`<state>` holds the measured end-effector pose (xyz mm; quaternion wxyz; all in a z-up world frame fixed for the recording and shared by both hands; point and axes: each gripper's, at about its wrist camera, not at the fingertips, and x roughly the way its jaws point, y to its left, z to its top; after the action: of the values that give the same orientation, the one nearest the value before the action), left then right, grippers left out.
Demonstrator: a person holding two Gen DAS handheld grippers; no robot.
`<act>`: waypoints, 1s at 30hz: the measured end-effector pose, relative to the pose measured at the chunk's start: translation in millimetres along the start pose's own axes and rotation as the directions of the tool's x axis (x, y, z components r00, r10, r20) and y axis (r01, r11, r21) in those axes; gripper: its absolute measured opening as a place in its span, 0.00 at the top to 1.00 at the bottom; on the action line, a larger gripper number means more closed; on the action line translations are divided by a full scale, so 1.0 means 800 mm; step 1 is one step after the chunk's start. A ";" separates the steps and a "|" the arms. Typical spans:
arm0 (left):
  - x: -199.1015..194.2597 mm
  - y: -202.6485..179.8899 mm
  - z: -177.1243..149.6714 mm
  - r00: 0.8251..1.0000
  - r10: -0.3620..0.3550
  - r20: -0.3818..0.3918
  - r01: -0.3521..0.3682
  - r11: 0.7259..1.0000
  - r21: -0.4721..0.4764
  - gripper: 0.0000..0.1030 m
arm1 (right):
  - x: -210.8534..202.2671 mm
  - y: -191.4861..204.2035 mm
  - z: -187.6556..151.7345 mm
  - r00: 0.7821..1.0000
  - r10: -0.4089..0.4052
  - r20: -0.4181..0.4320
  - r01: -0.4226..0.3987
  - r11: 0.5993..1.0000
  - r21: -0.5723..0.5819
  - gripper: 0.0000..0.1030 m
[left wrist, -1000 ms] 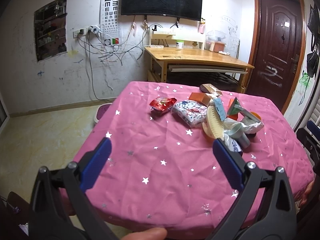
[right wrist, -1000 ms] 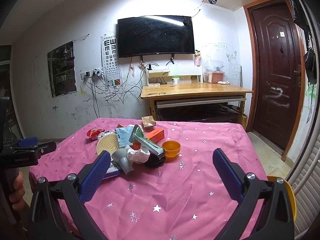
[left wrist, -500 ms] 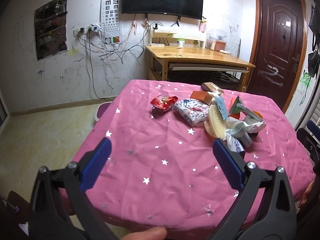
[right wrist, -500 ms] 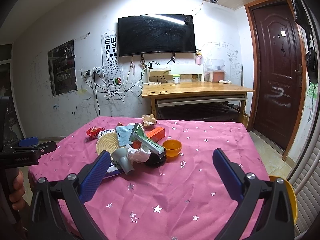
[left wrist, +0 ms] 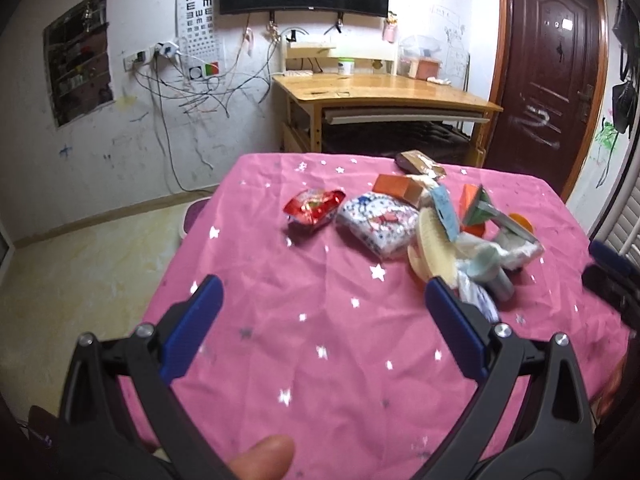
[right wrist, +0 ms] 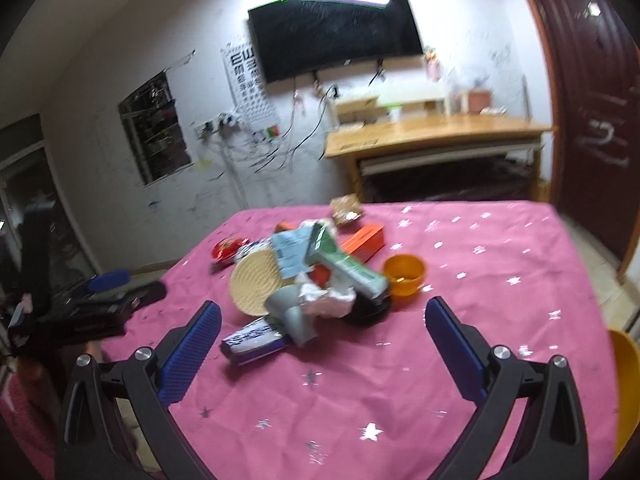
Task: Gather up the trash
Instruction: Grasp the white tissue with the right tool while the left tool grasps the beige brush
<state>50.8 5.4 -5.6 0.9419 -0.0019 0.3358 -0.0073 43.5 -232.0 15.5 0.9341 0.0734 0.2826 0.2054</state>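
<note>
A: So both grippers hang over the near edge of the tabletop (right wrist: pixel 500 264), jaws spread wide, nothing between them?

B: Yes. The left gripper (left wrist: pixel 322 312) and the right gripper (right wrist: pixel 322 336) are each fully parted and empty. The trash sits in one heap toward the far half of the pink star-print cloth, nearer the left edge than the right in the right wrist view.

A: What's in it?

B: A red foil snack wrapper (left wrist: pixel 314 206) on the heap's outer side, a white patterned packet (left wrist: pixel 378 222) beside it, an orange carton (right wrist: pixel 366 240), a green and white carton (right wrist: pixel 348 266) leaning across crumpled tissue (right wrist: pixel 328 300), a round woven pad (right wrist: pixel 254 280), a grey paper cup (right wrist: pixel 294 312) on its side, a blue-labelled wrapper (right wrist: pixel 252 338) nearest the right gripper, and an orange bowl (right wrist: pixel 404 274) just beside the pile.

A: Risks?

B: I'd judge the pieces overlap, so pinching one could drag or topple its neighbours, and the cup may roll. Thin foil could slip from the jaws. Both frames are blurred, so aim may be off.

A: Any readable print?

B: Nothing on the packaging; only the large E's on the eye chart (left wrist: pixel 198 8) on the wall.
</note>
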 end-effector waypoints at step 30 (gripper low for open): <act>0.098 -0.083 0.058 0.954 -0.242 -0.179 0.254 0.966 0.047 0.41 | 0.063 -0.046 0.022 0.980 0.122 -0.155 -0.109 0.990 0.095 1.00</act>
<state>140.3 -62.3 -18.8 0.9005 -0.0107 0.4124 -0.1374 104.1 -243.9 -4.6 0.8907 0.1131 0.3608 0.2522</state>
